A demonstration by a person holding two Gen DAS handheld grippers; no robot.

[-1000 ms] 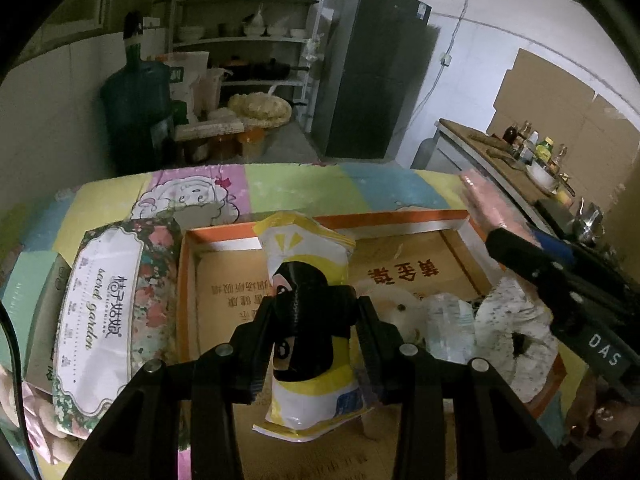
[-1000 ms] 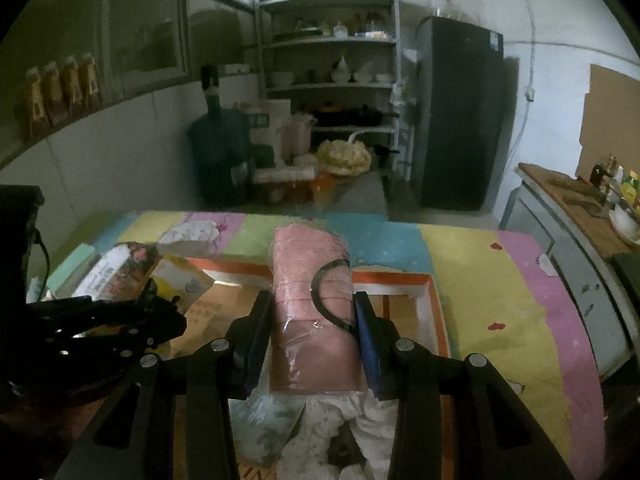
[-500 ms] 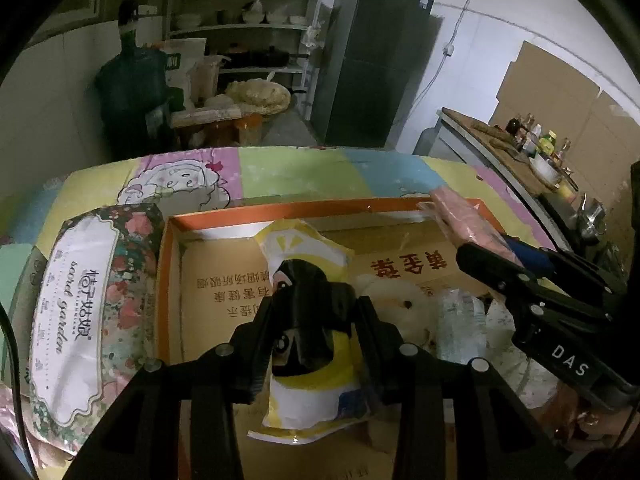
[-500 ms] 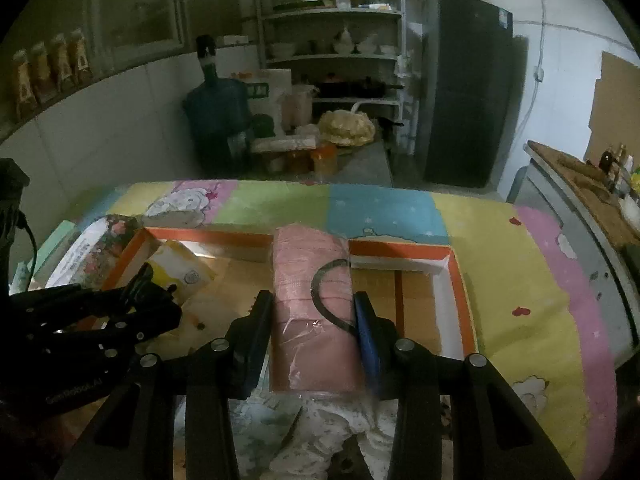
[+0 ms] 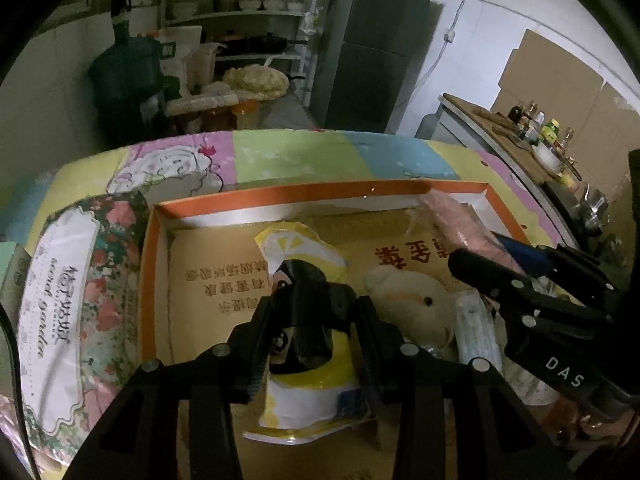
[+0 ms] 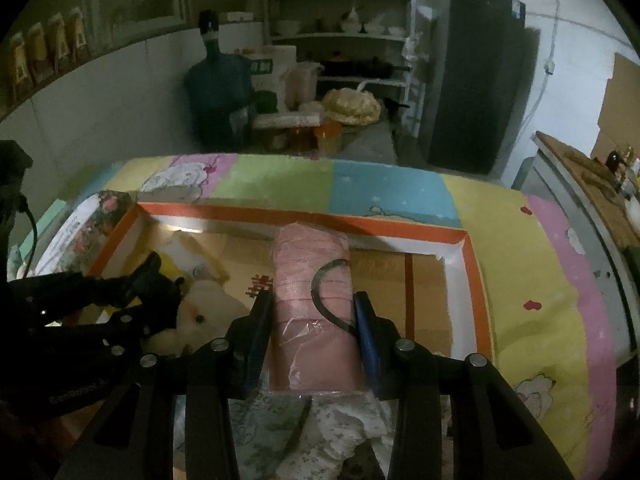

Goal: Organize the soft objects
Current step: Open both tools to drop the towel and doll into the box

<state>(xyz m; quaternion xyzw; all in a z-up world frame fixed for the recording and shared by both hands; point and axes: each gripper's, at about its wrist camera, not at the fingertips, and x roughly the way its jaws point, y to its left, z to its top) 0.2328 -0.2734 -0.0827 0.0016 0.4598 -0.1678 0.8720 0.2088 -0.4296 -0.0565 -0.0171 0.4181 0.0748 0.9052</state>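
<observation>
You can read "DAS" in white on the black arm of the right tongs [image 5: 476, 264], at the right of the cardboard box [image 5: 320, 194]. Left of that box, the floral tissue pack [image 5: 60, 312] carries script reading "scent garden". Red Chinese characters are printed on the box floor, upside down, not legible.

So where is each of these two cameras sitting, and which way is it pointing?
Left wrist: on the left tongs, looking along them into the orange-rimmed box; they grip a yellow pouch.
Right wrist: on the right tongs, same direction, gripping a pink pack.
Shared: the box, the plush toy, each other's tongs.
</observation>
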